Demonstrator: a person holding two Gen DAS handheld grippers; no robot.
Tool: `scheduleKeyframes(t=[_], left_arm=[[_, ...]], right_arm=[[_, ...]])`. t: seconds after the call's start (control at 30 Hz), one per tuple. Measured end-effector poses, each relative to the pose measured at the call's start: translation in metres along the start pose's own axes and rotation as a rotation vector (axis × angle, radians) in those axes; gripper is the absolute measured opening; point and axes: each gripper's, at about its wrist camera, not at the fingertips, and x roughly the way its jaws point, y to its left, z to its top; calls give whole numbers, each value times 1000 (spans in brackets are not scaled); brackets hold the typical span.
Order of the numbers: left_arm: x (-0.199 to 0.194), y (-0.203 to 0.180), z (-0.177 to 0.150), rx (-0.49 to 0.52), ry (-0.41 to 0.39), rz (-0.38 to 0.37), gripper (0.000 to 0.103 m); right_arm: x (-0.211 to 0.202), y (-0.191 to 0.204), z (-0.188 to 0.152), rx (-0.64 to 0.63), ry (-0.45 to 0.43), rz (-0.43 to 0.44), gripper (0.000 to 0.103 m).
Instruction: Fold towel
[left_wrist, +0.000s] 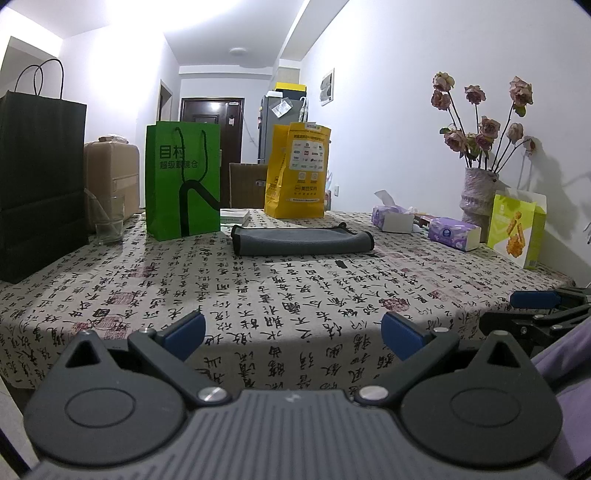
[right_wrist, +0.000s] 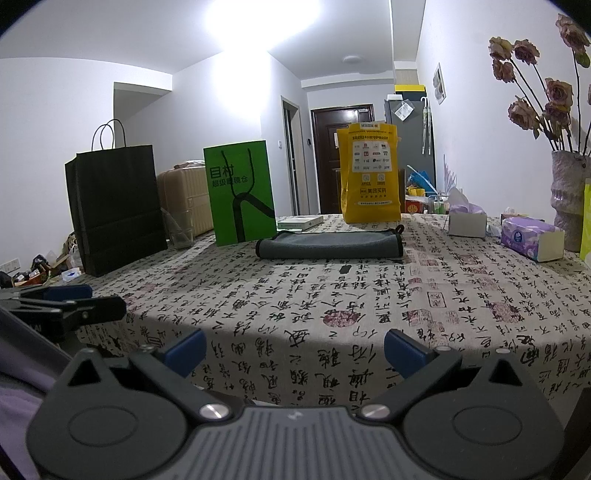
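Observation:
A grey towel (left_wrist: 301, 240) lies folded in a long flat bundle on the far middle of the table; it also shows in the right wrist view (right_wrist: 328, 243). My left gripper (left_wrist: 293, 334) is open and empty, held low at the table's near edge, well short of the towel. My right gripper (right_wrist: 294, 350) is open and empty, also at the near edge. The right gripper shows at the right of the left wrist view (left_wrist: 535, 299), and the left gripper shows at the left of the right wrist view (right_wrist: 70, 295).
The table wears a calligraphy-print cloth (left_wrist: 258, 295). Behind the towel stand a black bag (left_wrist: 37, 184), a glass (left_wrist: 109, 219), a green bag (left_wrist: 183, 177) and a yellow bag (left_wrist: 297, 171). Tissue boxes (left_wrist: 452, 232), a vase of flowers (left_wrist: 478, 195) and a snack box (left_wrist: 515, 229) stand at right.

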Motion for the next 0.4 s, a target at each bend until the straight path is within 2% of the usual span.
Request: scheduleKeyframes(t=[0.23, 0.4], left_arm=[[2, -2, -1, 14, 13, -26, 103], [12, 2, -3, 8, 43, -15, 103]], right_arm=[[2, 0, -2, 2, 4, 1, 103], [8, -3, -4, 11, -1, -19, 103]])
